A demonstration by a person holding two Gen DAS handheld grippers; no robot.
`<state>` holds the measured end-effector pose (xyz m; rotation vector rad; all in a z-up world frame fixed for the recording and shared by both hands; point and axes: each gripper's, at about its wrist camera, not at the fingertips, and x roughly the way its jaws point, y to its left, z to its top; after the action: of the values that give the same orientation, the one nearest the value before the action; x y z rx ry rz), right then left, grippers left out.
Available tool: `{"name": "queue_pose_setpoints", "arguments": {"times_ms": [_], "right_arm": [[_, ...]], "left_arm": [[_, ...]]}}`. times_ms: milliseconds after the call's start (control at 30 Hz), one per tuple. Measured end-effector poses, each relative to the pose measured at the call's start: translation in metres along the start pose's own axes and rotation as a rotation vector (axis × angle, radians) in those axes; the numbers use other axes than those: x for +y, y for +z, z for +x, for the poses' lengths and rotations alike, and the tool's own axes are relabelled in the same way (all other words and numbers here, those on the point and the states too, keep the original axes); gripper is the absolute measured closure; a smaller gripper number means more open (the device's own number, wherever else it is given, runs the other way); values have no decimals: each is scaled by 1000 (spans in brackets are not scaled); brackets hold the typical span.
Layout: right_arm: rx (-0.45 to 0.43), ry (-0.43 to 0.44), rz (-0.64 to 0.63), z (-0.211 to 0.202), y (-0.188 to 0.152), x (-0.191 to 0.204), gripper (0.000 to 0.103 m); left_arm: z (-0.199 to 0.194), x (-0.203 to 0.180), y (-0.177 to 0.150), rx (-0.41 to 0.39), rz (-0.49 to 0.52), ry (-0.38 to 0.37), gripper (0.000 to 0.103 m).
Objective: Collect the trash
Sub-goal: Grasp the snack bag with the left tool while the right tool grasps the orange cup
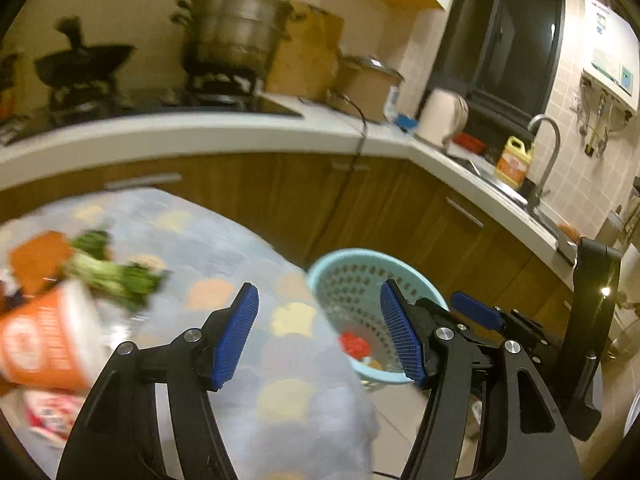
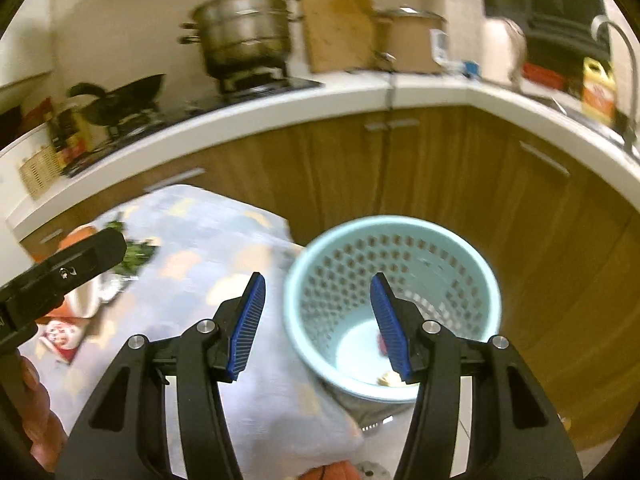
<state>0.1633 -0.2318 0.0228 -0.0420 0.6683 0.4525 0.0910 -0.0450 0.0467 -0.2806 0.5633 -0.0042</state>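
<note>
My left gripper (image 1: 320,334) has jaws apart, nothing between them. My right gripper (image 2: 318,326) is also spread and empty, above the light blue trash basket (image 2: 472,252). Red scrap (image 1: 354,344) and a pale bit (image 2: 390,378) lie at the basket bottom. Left of my left gripper, on the patterned cloth (image 1: 224,240): orange cup (image 1: 48,340), green vegetable (image 1: 112,272), 1 red-white wrapper (image 1: 52,412).

The left gripper (image 1: 319,330) and the right gripper (image 2: 317,325) look alike: black angular plastic arms with triangular cut-outs, round silver screws at the joints, and ribbed blue pads (image 1: 236,336). Beside the left one, blurred, bare fingers (image 2: 38,408) seemingly grip its black handle.
</note>
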Motion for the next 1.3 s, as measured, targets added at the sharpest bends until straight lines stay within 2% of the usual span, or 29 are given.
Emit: {"name": "queue_pose_setpoints", "arguments": {"times_ms": [233,467,600,767,900,1000,1100,1233,1300], "right_arm": [[-38,96,-124,-10,4,74,52],[-21,180,-220,-1,-7,141,52],[8,216,-254,7,-14,173,52],[41,256,-296,13,-21,203,52],[67,281,-321,19,-21,221,52],[83,288,-324,25,-18,226,52],[102,299,-330,33,-16,229,52],[133,318,-338,46,-12,236,52],[144,327,-345,50,-11,240,52]], "left_arm": [[-75,61,-9,-97,-38,190,41],[-130,135,-29,-129,-150,378,41],[-148,172,-41,-111,-192,405,41],[-148,196,-52,-55,-189,385,41],[-125,201,-57,14,-163,360,41],[-114,201,-62,30,-153,354,41],[-106,203,-65,41,-138,389,41],[-107,215,-67,24,-175,379,43],[-106,218,-68,27,-176,392,48]]}}
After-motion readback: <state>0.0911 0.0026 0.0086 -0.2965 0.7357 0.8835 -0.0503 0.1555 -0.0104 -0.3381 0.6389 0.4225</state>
